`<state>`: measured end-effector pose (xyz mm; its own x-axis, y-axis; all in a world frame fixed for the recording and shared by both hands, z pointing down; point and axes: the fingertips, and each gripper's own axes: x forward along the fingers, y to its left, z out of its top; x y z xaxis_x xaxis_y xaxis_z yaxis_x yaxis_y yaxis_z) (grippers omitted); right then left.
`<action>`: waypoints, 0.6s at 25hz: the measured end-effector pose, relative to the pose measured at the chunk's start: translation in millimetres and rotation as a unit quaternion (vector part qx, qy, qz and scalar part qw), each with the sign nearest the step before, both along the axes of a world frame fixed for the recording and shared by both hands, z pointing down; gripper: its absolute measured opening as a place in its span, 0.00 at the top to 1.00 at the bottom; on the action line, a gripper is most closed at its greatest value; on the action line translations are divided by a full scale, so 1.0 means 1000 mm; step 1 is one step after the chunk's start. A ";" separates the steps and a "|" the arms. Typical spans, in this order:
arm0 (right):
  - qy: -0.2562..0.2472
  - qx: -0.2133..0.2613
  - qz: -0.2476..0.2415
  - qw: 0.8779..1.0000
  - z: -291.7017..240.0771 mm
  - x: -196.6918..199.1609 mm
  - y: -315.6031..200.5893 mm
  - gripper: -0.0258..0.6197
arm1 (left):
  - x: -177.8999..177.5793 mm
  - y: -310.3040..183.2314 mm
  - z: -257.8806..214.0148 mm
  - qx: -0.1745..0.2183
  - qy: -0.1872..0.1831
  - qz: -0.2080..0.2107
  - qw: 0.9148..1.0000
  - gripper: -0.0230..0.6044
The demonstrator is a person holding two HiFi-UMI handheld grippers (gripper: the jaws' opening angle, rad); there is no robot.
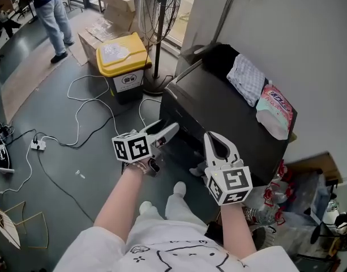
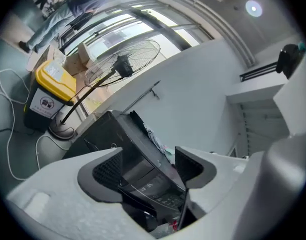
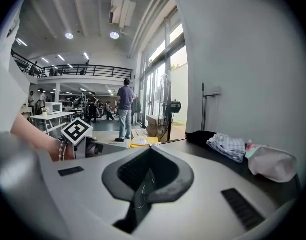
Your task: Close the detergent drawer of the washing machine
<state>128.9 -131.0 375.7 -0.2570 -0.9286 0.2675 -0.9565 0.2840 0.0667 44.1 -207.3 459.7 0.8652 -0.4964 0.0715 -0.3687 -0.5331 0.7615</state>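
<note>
The black washing machine [image 1: 218, 115] stands against the white wall, seen from above. Its dark control panel [image 2: 155, 186] shows between the left jaws; I cannot make out the detergent drawer or whether it is pushed in. My left gripper [image 1: 170, 130] is open, close to the machine's upper front left corner, its jaws apart with nothing between them [image 2: 148, 156]. My right gripper [image 1: 210, 136] is shut on nothing, its tips pointing at the machine's front edge; in the right gripper view the pads meet [image 3: 150, 151].
A checked cloth [image 1: 247, 78] and a pink packet [image 1: 275, 109] lie on the machine's top. A yellow-lidded bin [image 1: 123, 55] and a standing fan [image 1: 161, 16] are to its left. Cables and a power strip [image 1: 37, 144] cross the floor. Bottles [image 1: 275, 197] sit at right. A person [image 1: 51, 16] walks far left.
</note>
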 end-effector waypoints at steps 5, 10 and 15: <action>0.002 0.017 0.027 0.999 -0.015 -0.010 0.017 0.96 | -0.022 0.013 -0.024 0.059 -0.034 -0.005 0.998 0.45; 0.004 0.040 0.065 0.997 -0.034 -0.013 0.041 0.96 | -0.054 0.021 -0.046 0.116 -0.079 -0.039 0.989 0.70; 0.012 0.059 0.093 0.994 -0.049 -0.023 0.068 0.96 | -0.073 0.037 -0.080 0.202 -0.107 -0.043 0.973 0.94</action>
<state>105.7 -63.5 326.5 -0.0725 -0.9847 0.1584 -0.9895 0.0910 0.1127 -29.3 -170.3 379.8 0.8063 -0.5907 0.0296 -0.5519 -0.7335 0.3967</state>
